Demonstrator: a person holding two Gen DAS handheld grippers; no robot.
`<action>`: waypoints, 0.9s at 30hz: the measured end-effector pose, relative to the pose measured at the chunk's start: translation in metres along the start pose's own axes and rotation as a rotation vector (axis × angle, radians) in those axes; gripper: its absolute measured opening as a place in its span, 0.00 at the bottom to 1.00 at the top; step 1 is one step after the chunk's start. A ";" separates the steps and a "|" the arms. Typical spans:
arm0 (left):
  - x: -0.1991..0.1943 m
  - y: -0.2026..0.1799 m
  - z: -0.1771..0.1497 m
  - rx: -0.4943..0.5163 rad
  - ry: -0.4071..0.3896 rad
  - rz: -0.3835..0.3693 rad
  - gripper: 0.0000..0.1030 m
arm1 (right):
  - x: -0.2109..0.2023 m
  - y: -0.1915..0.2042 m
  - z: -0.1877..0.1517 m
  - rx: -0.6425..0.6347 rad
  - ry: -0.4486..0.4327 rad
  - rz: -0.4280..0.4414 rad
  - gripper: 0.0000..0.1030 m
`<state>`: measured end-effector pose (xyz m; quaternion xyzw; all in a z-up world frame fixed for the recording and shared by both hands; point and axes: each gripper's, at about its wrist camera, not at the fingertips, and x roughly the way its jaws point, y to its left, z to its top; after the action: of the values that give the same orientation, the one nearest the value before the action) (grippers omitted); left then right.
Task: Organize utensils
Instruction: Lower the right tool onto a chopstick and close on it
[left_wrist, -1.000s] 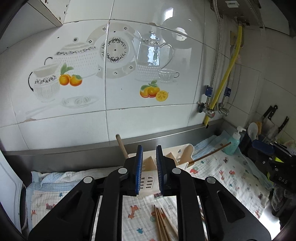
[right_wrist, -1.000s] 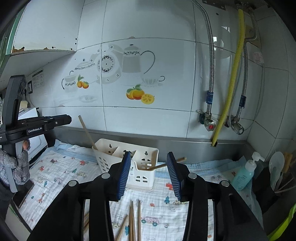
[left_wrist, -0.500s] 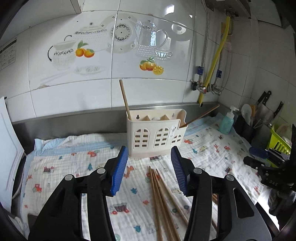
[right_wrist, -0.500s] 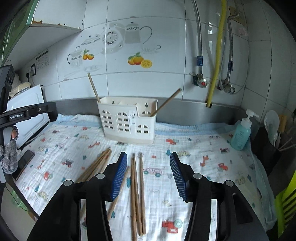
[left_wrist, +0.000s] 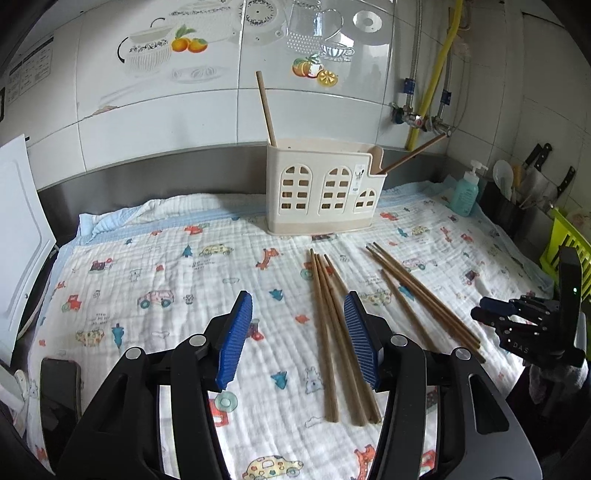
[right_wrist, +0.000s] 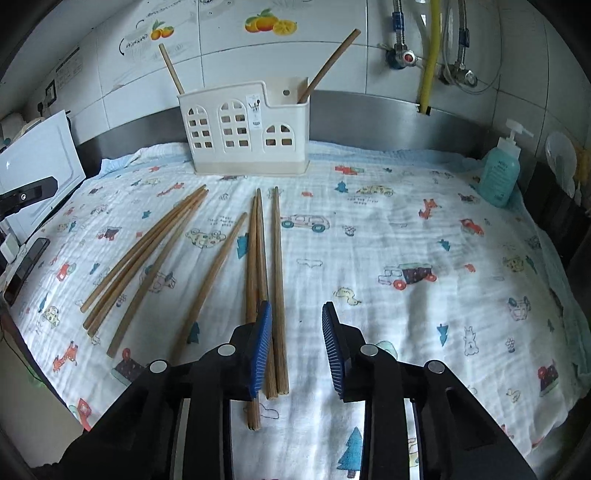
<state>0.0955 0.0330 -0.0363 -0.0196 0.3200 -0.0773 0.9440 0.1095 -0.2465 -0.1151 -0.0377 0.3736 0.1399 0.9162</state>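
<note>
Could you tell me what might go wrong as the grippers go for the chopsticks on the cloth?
The chopsticks lie touching in bundles, so the open right gripper may pinch several or scatter them. The soft cloth could bunch between the fingers. The caddy already holds two leaning sticks that could block insertion.

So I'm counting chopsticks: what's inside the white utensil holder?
Two chopsticks stand in the utensil holder: one at its left end, one leaning out right. Their lower ends, and anything shorter, are hidden by its walls.
</note>
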 end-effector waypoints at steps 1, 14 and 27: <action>0.001 0.000 -0.004 0.001 0.010 -0.001 0.51 | 0.003 0.001 -0.001 -0.002 0.007 0.004 0.23; 0.016 0.007 -0.037 -0.003 0.103 0.017 0.51 | 0.027 0.005 0.000 -0.032 0.051 0.037 0.11; 0.035 -0.012 -0.051 0.041 0.170 -0.031 0.50 | 0.031 0.010 -0.003 -0.084 0.071 0.032 0.09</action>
<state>0.0909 0.0164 -0.0967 0.0016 0.3972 -0.0996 0.9123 0.1260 -0.2306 -0.1379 -0.0753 0.4003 0.1686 0.8976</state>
